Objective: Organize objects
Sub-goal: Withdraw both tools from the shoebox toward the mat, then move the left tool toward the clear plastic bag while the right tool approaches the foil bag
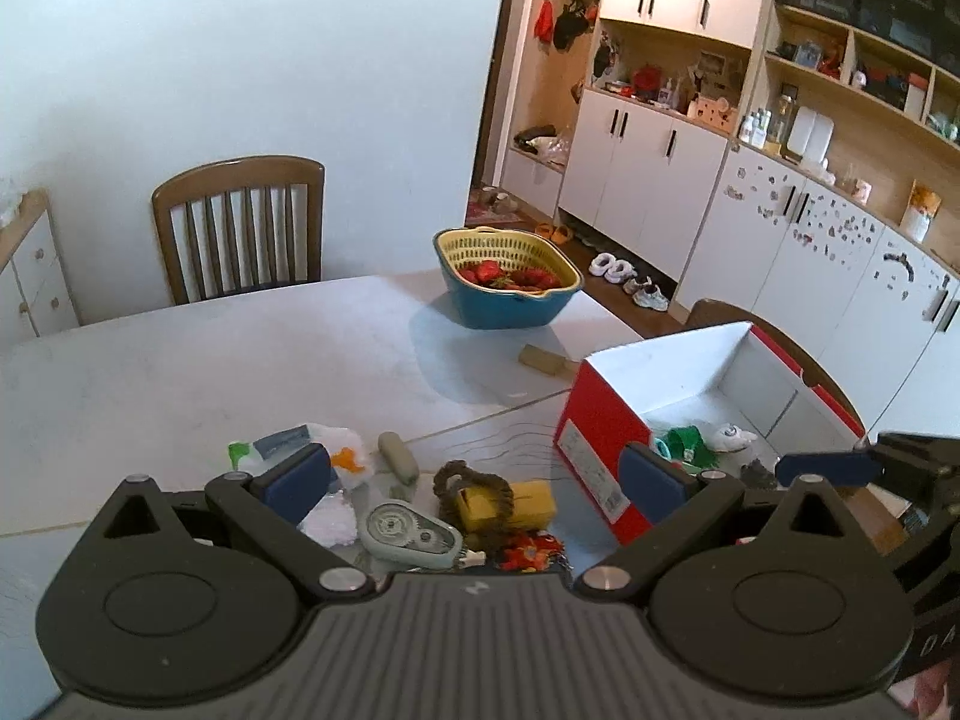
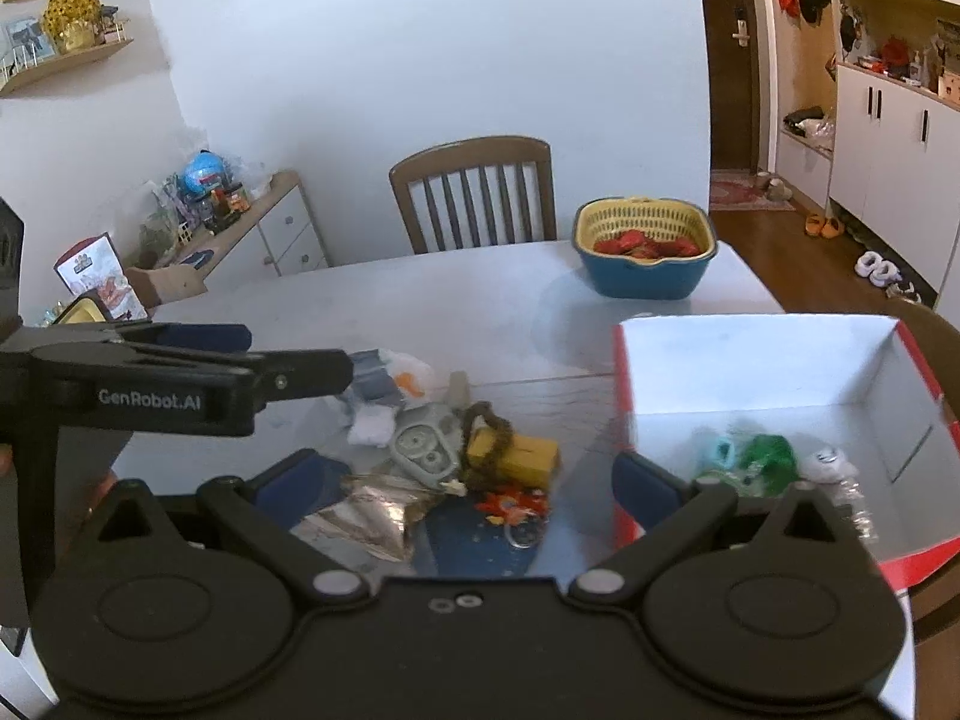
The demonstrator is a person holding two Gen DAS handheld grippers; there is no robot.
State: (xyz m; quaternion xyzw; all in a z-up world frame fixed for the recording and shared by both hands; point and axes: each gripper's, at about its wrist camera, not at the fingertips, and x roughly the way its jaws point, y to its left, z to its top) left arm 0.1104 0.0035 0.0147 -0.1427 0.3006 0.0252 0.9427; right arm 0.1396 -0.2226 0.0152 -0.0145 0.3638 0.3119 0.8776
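Observation:
A heap of small items lies on the white table [image 1: 180,372]: a grey correction-tape dispenser [image 1: 408,531], a yellow block [image 1: 522,504] with a brown rope ring [image 1: 459,480] on it, a grey cylinder [image 1: 398,456], white crumpled bags [image 1: 339,447] and a red-orange trinket [image 1: 528,549]. My left gripper [image 1: 474,483] hangs open over the heap, holding nothing. The right gripper [image 2: 477,480] is also open and empty above the heap, with a silver foil wrapper [image 2: 366,510] beside its left finger. The red-and-white box [image 2: 750,360] to the right holds a green item [image 2: 765,456] and a white item [image 2: 828,465].
A blue basket with a yellow strainer [image 1: 507,300] of strawberries stands at the far table edge. A small tan block [image 1: 543,359] lies in front of it. Wooden chairs stand behind the table [image 1: 240,228] and behind the box [image 1: 720,309]. White cabinets line the right wall.

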